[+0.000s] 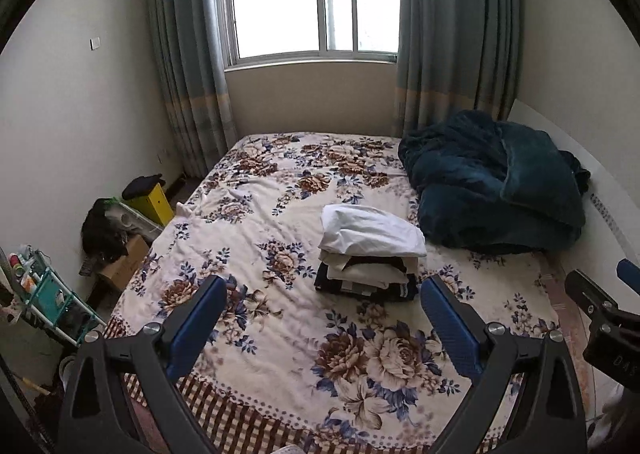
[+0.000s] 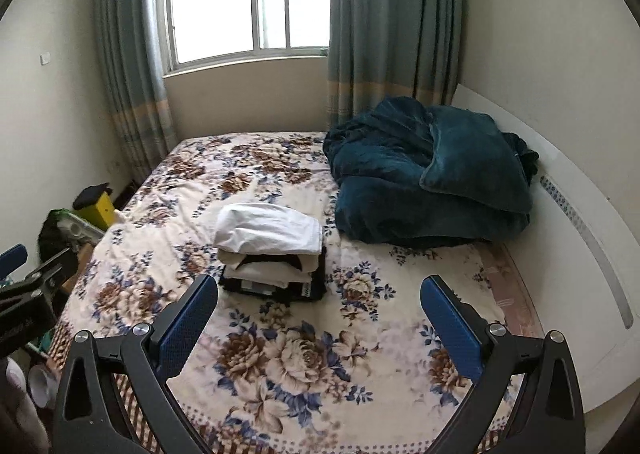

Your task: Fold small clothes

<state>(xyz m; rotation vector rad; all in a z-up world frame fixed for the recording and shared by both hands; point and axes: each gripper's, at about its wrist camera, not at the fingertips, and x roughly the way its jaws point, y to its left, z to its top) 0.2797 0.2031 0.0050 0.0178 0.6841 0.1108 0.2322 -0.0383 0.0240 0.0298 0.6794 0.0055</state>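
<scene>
A stack of folded small clothes [image 1: 370, 250] sits on the floral bed cover [image 1: 280, 214], white piece on top, cream and black pieces under it. It also shows in the right wrist view [image 2: 272, 250]. My left gripper [image 1: 324, 314] is open and empty, held above the near part of the bed, short of the stack. My right gripper [image 2: 320, 314] is open and empty, also above the near part of the bed, with the stack ahead and to its left. The right gripper shows at the right edge of the left wrist view [image 1: 600, 306].
A rumpled dark teal blanket [image 1: 496, 182] lies at the bed's far right against a white headboard [image 2: 580, 222]. Left of the bed stand a yellow box [image 1: 154, 202], a cardboard box [image 1: 124, 266] and a teal rack [image 1: 52, 302]. Curtains and a window are behind.
</scene>
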